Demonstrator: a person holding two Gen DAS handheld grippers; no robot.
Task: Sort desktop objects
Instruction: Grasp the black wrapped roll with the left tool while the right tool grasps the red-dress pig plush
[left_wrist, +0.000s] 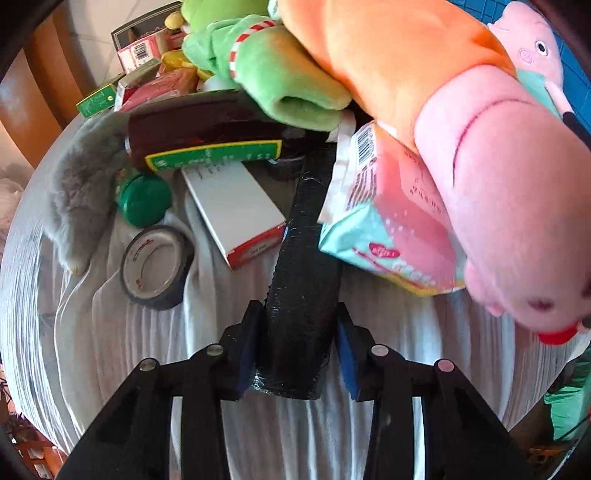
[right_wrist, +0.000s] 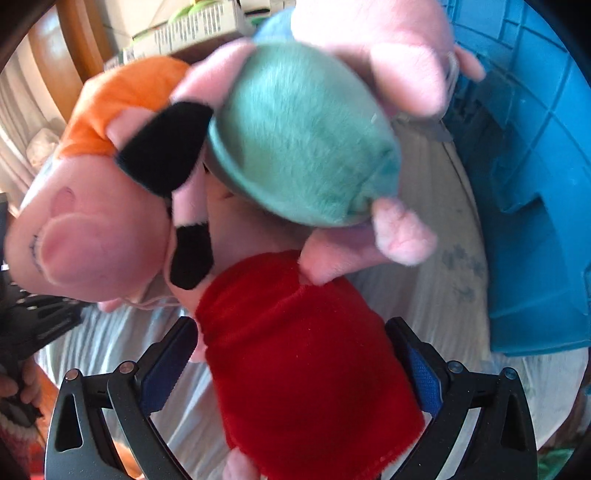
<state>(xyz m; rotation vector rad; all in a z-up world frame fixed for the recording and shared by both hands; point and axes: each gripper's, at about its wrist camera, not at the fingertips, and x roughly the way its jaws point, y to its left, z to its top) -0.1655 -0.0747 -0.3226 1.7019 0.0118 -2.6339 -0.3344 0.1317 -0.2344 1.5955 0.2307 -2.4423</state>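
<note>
Desktop objects: a crowded pile on a table draped in a white cloth (left_wrist: 122, 332), with plush toys on top and boxes, a bottle and tape below.
Left gripper (left_wrist: 299, 354): its pads sit on either side of a long black bar (left_wrist: 306, 295) wrapped in shiny film; the left pad touches it, the right one looks just at its edge, so a firm grip cannot be confirmed.
Black bar: lies on the cloth, running away from the claw and under the pink-and-teal packet (left_wrist: 388, 218).
Right gripper (right_wrist: 295, 369): jaws stand wide, with the red-dressed plush (right_wrist: 306, 354) between them; the pads appear clear of the fabric on both sides.
Red-dressed plush: lies on the cloth below a teal-dressed pig plush (right_wrist: 306, 136), beside an orange-dressed pig plush (right_wrist: 92, 221).
Blue crate (right_wrist: 535, 203): on the right edge of the right wrist view, next to the plush toys.
Left of the bar: a white box with a red end (left_wrist: 236, 210), a roll of tape (left_wrist: 157, 266), a dark bottle with a green cap (left_wrist: 199, 136) and a grey furry thing (left_wrist: 79, 192).
Behind: a green frog plush (left_wrist: 266, 62) and small cartons (left_wrist: 147, 62).
</note>
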